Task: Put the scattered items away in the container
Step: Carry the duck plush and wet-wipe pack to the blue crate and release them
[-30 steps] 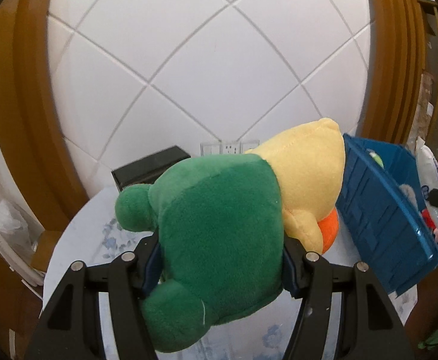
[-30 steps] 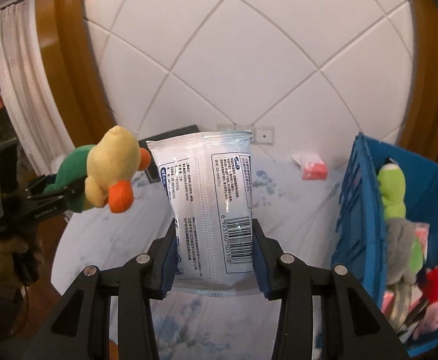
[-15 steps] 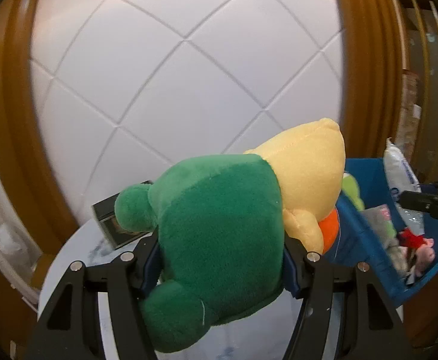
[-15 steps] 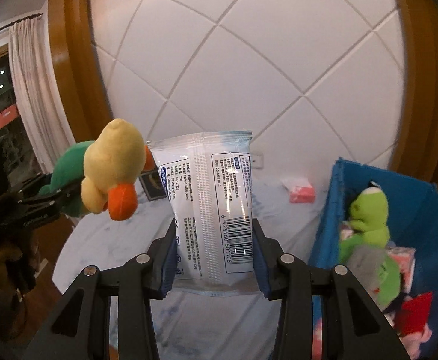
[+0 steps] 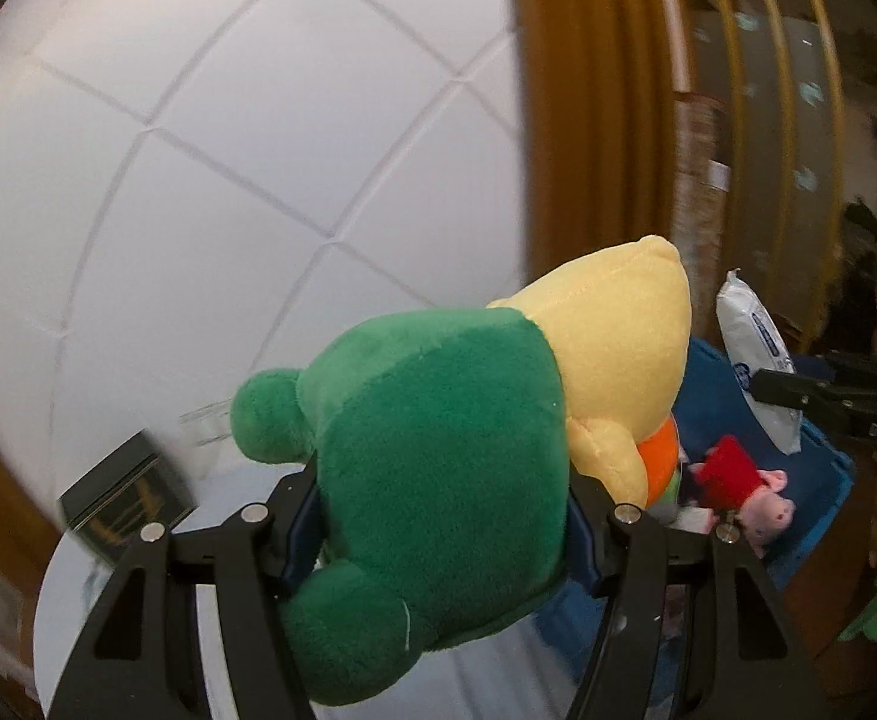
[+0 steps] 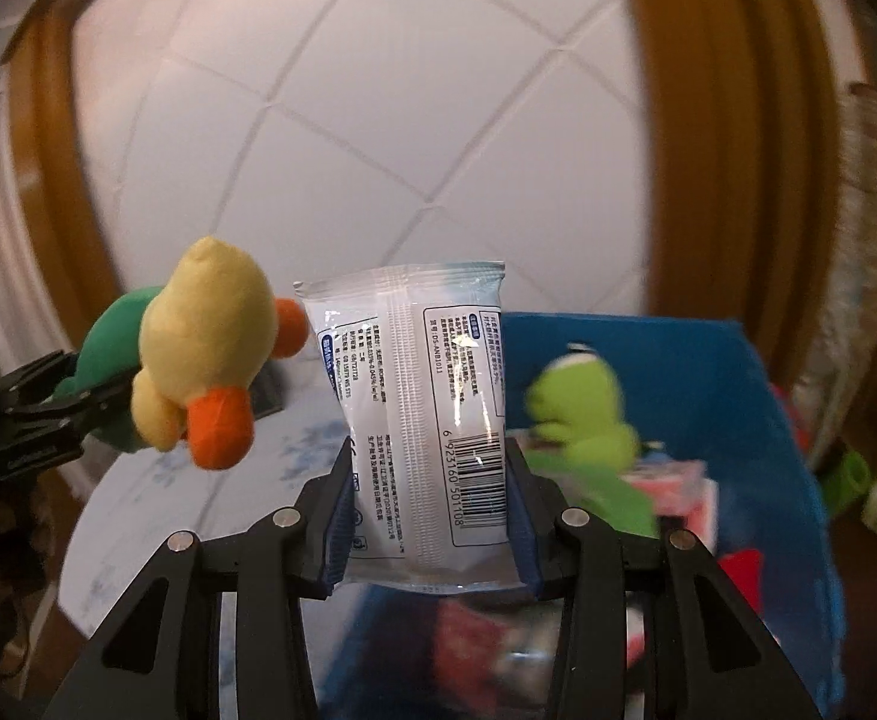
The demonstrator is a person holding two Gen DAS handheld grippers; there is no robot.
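left gripper (image 5: 444, 516): black angular fingers, triangular cutouts, silver screws, blue pads
right gripper (image 6: 432, 516): same black frame, silver screws, ribbed blue pads
markings: pale letters on right gripper's side, partly legible

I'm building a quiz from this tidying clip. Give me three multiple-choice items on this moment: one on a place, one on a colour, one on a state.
1. Where is the light green frog toy?
A. inside the blue bin
B. on the table
C. in a gripper

2. What colour is the body of the duck plush?
A. red
B. dark green
C. white

3. How does the right gripper stand?
A. open and empty
B. shut on the duck
C. shut on the wipes packet

Answers:
1 A, the frog sits within the walls of the blue bin.
2 B, green body, yellow head, clamped in the left gripper.
3 C, both pads press the sides of the wipes packet.
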